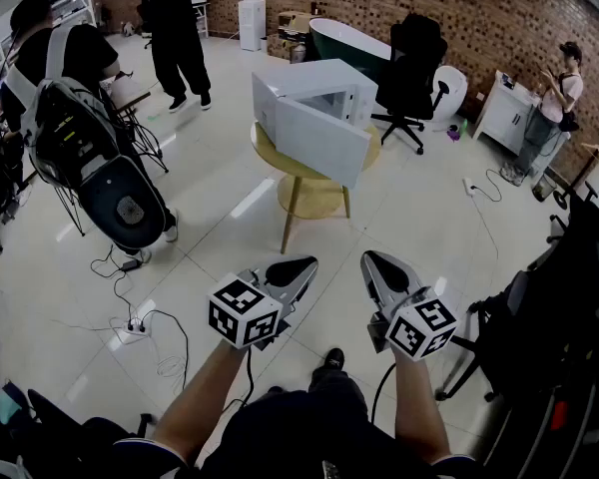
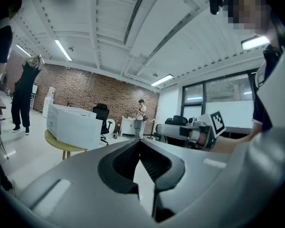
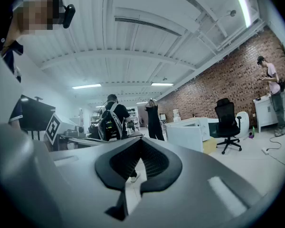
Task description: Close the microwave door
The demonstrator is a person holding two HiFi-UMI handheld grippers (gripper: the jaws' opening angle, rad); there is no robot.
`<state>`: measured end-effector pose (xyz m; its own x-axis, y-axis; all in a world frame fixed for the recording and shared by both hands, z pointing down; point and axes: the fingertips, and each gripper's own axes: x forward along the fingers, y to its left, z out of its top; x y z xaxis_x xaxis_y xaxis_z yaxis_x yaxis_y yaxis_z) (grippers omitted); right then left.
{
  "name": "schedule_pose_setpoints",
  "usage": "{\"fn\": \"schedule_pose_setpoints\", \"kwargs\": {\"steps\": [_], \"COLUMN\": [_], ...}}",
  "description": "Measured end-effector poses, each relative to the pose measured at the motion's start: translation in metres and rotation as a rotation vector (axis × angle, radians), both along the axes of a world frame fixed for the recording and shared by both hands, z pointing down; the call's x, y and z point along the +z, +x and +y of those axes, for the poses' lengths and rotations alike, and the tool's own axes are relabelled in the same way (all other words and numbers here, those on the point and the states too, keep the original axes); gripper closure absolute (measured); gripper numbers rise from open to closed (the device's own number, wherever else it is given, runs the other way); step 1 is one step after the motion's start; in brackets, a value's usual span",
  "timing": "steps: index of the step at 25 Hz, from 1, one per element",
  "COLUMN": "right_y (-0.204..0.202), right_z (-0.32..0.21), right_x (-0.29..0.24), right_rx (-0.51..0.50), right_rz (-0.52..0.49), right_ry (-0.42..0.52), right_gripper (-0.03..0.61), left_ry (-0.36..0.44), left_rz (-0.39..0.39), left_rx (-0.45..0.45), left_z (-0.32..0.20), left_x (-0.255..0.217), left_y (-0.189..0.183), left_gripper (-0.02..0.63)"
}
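Note:
A white microwave (image 1: pixel 314 90) stands on a small round wooden table (image 1: pixel 371 150) in the middle of the room. Its door (image 1: pixel 322 138) is swung open toward me. The microwave also shows at left in the left gripper view (image 2: pixel 70 125) and right of centre in the right gripper view (image 3: pixel 189 133). My left gripper (image 1: pixel 301 265) and right gripper (image 1: pixel 372 260) are side by side low in the head view, well short of the table. Both point at the table, tips together, nothing between them. The jaw tips meet in both gripper views (image 2: pixel 140 141) (image 3: pixel 141 139).
A black office chair (image 1: pixel 411 68) stands behind the table. A person with a backpack (image 1: pixel 90 158) is at left, another person (image 1: pixel 178 33) at the back, and a third (image 1: pixel 557 103) by a white cabinet (image 1: pixel 501 108). A power strip with cables (image 1: pixel 132 327) lies on the floor at left.

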<state>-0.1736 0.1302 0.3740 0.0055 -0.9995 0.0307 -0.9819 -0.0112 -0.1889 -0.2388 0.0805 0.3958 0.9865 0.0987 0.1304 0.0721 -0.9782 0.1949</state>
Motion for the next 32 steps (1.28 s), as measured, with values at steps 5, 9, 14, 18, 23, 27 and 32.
{"fn": "schedule_pose_setpoints", "kwargs": {"steps": [5, 9, 14, 18, 23, 27, 32], "right_y": [0.024, 0.051, 0.089, 0.124, 0.161, 0.185, 0.211], "right_z": [-0.007, -0.015, -0.03, -0.045, -0.058, -0.069, -0.078], "right_x": [0.002, 0.002, 0.001, 0.001, 0.001, 0.006, 0.008], "right_rx": [-0.001, 0.005, 0.004, -0.01, -0.036, -0.068, -0.098], "right_rz": [-0.001, -0.006, -0.009, -0.012, 0.01, 0.035, 0.063], "right_ry": [-0.005, -0.008, 0.002, 0.01, 0.007, -0.012, -0.033], "right_gripper": [0.577, 0.577, 0.577, 0.577, 0.577, 0.577, 0.577], "left_ry": [0.002, -0.002, 0.007, 0.019, 0.035, 0.035, 0.043], "left_rz": [0.003, 0.001, -0.005, -0.009, -0.015, -0.031, -0.043], "left_rx": [-0.009, -0.016, -0.02, -0.041, -0.08, -0.115, -0.138], "left_z": [-0.012, -0.024, -0.041, -0.056, -0.071, -0.082, -0.091], "left_x": [-0.001, -0.001, -0.002, -0.003, -0.003, 0.003, 0.004], "left_y": [0.024, 0.048, 0.086, 0.118, 0.153, 0.178, 0.205], "left_gripper": [0.601, 0.601, 0.601, 0.601, 0.601, 0.601, 0.601]}}
